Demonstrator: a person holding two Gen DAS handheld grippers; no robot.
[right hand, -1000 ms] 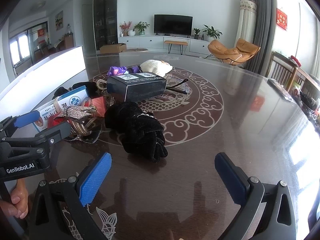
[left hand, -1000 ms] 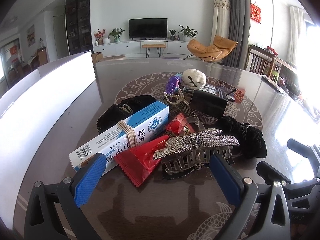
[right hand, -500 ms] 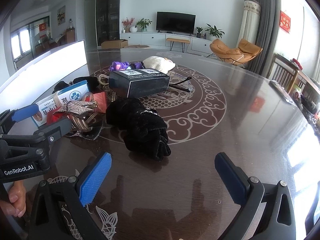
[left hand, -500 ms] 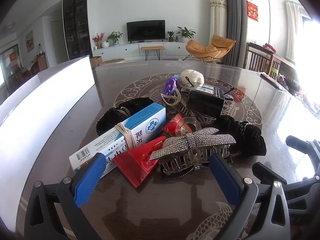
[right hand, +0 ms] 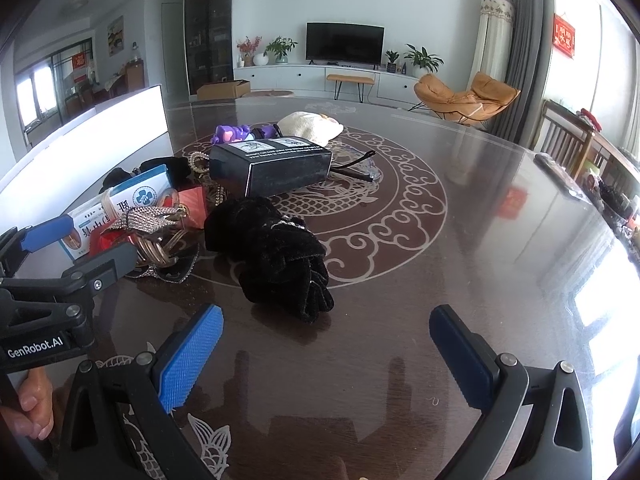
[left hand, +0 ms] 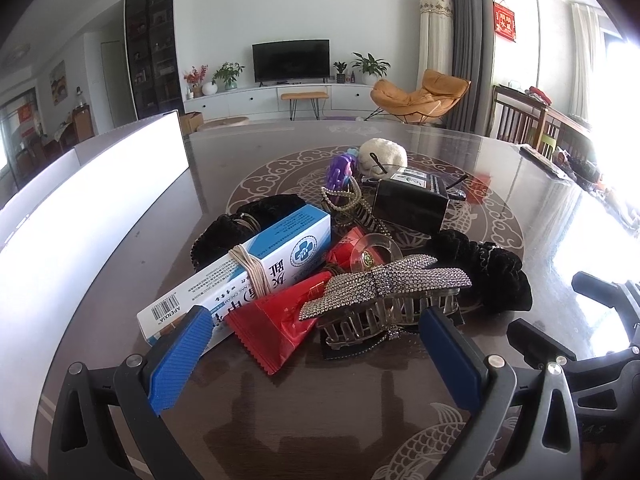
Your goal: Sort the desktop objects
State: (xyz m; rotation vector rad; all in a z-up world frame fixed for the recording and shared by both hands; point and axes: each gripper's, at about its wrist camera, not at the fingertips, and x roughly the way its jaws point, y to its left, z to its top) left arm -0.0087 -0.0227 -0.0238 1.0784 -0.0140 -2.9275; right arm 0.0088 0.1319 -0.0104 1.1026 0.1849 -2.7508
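Observation:
A pile lies on the dark table (left hand: 168,240). A rhinestone hair claw (left hand: 384,292) sits nearest, over a red sachet (left hand: 276,320) and beside a blue-and-white cream box (left hand: 256,268) bound with rubber bands. My left gripper (left hand: 316,356) stands open just short of them, nothing between its blue pads. A black velvet scrunchie (right hand: 276,248) lies ahead of my right gripper (right hand: 324,356), which is open and empty. Behind are a black box (right hand: 272,168), a purple clip (right hand: 232,133) and a cream pouch (right hand: 310,128).
A long white box (left hand: 80,216) runs along the left table edge. Another black scrunchie (left hand: 236,228) and a pearl chain (left hand: 340,200) sit within the pile. A hand (right hand: 32,404) holds the left gripper's handle. Bare table (right hand: 500,248) spreads to the right; chairs stand beyond.
Both grippers have edged slightly closer to the pile; the objects lie as before and both grippers stay open.

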